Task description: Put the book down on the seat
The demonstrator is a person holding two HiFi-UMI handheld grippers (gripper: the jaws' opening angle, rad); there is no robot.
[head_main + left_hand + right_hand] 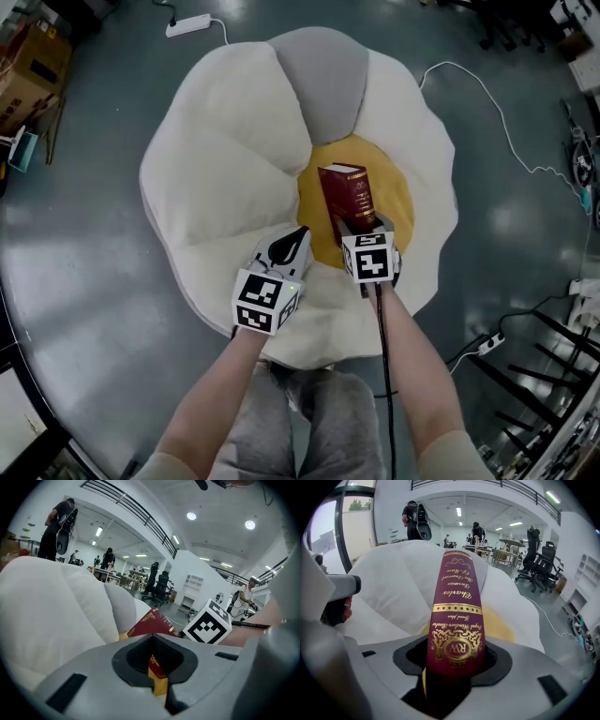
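Note:
A dark red book (347, 202) with gold print stands spine-up over the yellow centre (398, 192) of a flower-shaped seat (225, 159) with white petals. My right gripper (362, 225) is shut on the book's near end; in the right gripper view the book (457, 606) rises from between the jaws of the right gripper (453, 670). My left gripper (298, 234) hovers just left of the book over a white petal, jaws together with nothing held. In the left gripper view the book (152, 623) shows beyond the left gripper (157, 670).
The seat lies on a grey floor. One petal (323, 66) at the far side is grey. A white power strip (187, 25) lies behind the seat, a white cable (497, 122) runs at right, cardboard boxes (33, 66) stand at far left, and a second power strip (489, 345) lies near metal racks at right.

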